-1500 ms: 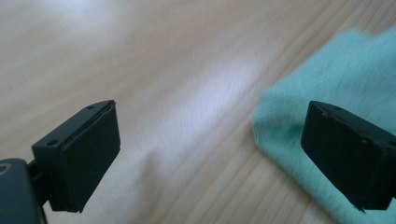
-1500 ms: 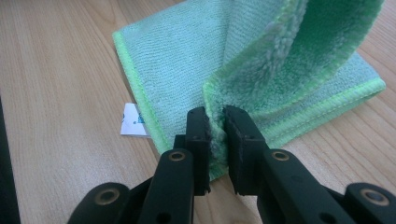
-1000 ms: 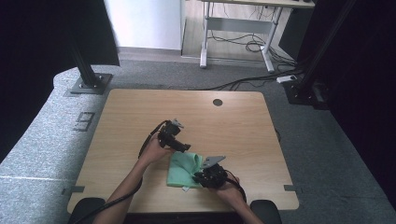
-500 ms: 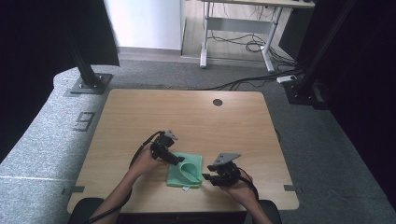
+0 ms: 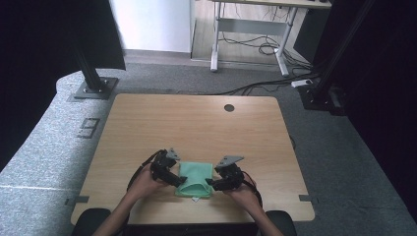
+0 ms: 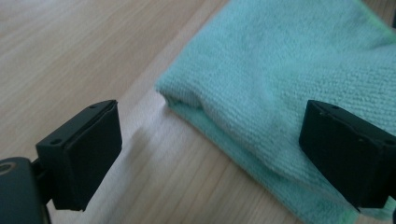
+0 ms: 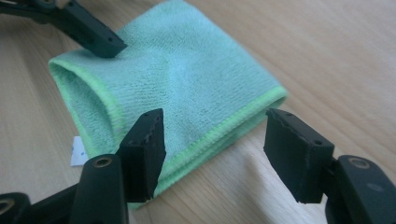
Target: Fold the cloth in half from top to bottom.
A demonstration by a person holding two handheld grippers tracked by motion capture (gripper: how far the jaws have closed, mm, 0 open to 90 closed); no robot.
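Lying folded near the front edge of the wooden bench (image 5: 196, 118), the green cloth (image 5: 195, 179) sat between both grippers; grey carpet (image 5: 339, 147) surrounded the bench. The left gripper (image 5: 178, 181) and right gripper (image 5: 210, 184) flanked it, fingers spread, pinching nothing

a wooden table (image 5: 196, 123) with a round hole (image 5: 229, 107) near its far edge is set on grey carpet (image 5: 59, 132). black posts (image 5: 91, 73) are seen at both far corners, and a white desk frame (image 5: 251, 34) with cables (image 5: 255, 46) behind.
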